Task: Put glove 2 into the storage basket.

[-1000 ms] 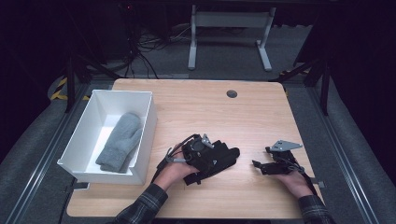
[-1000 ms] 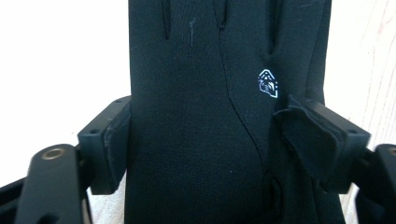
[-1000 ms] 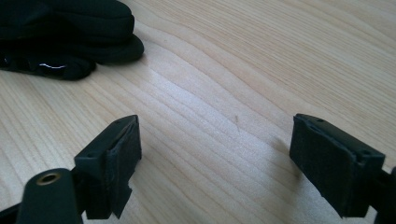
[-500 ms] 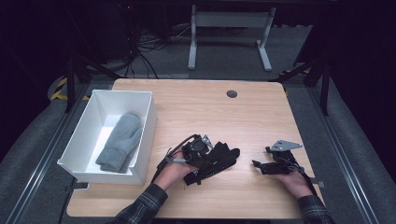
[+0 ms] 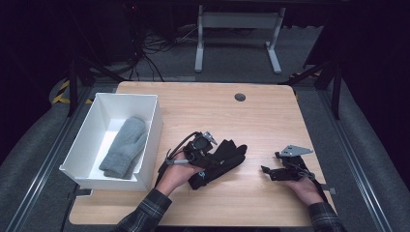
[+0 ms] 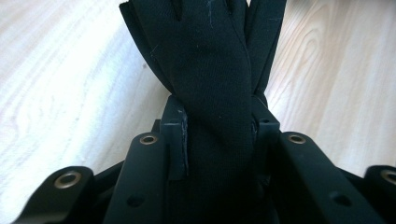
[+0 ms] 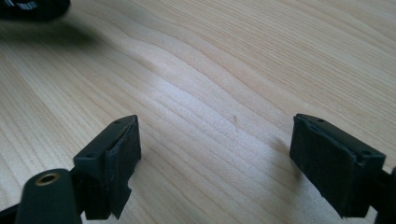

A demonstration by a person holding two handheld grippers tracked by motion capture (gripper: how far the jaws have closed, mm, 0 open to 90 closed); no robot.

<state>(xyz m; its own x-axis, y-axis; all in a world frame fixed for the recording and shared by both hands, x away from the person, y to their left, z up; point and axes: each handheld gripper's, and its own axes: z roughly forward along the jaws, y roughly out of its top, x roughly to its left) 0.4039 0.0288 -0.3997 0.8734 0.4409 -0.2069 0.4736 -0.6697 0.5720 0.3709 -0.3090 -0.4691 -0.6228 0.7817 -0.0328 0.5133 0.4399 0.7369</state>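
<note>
Now the left hand-held gripper is clenching the black glove, its jaws having just been closing onto the fabric pinched between the pads. Beyond them the glove is stretching forward over the worktop. Farther right, the right hand-held gripper is resting released, jaws wide apart.

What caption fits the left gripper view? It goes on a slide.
Left gripper shut on a black glove above the wooden table.
</note>
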